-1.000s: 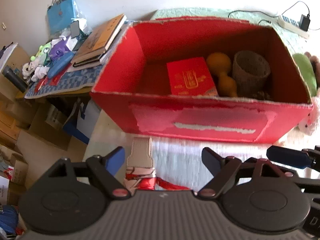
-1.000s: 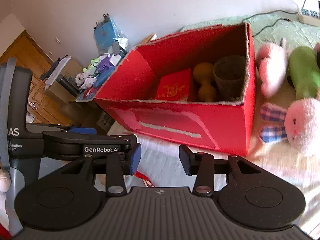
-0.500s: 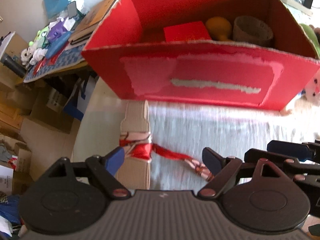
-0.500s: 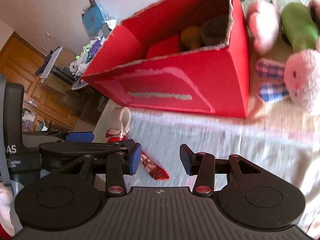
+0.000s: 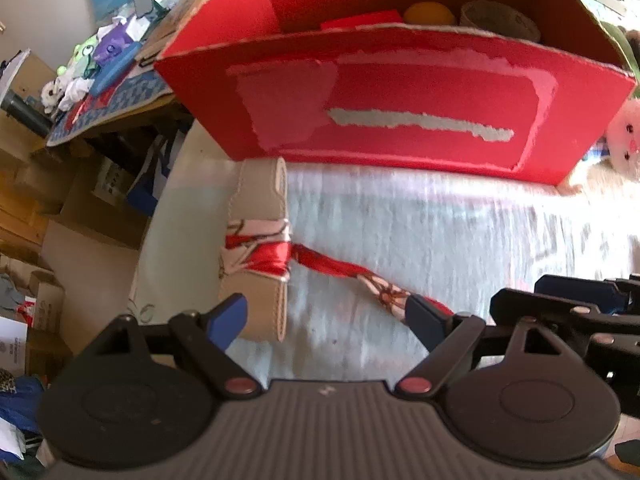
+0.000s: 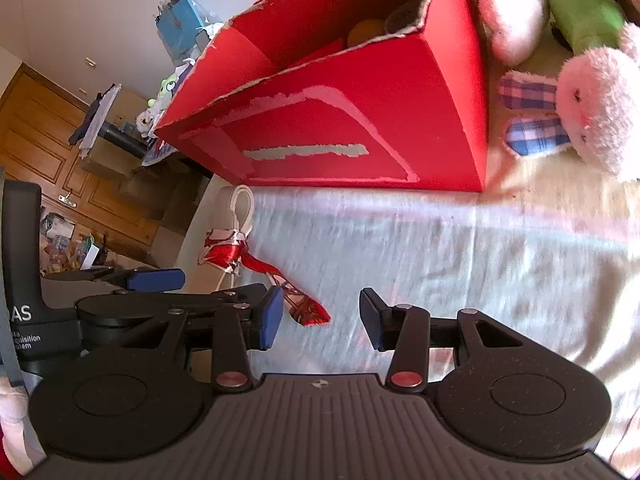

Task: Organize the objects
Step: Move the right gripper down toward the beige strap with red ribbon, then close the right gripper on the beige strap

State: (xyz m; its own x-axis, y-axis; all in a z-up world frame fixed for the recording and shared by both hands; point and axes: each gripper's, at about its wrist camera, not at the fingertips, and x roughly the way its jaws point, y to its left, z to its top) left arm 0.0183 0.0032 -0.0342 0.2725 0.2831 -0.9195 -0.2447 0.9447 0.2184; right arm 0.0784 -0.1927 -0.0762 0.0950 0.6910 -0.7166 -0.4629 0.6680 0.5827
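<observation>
While both claws hang over the pale bed cover, neither one holds anything. The left claw has its blue fingers spread wide, and the beige strap with the red scarf tied around it lies on the cover just ahead, close to the left finger. One end of the scarf trails across the cover toward the right finger, but I cannot tell if it touches. The right claw is also let go, with a smaller gap between its fingers, and the pointed tip of the scarf lies just in front of that gap, near its left finger. The big red box sits on the bed behind the strap, with torn pale patches on its front. Inside it a red packet, a yellow round thing and a brown cup peek over the edge. Pink and green soft toys lie to the right of the box.
</observation>
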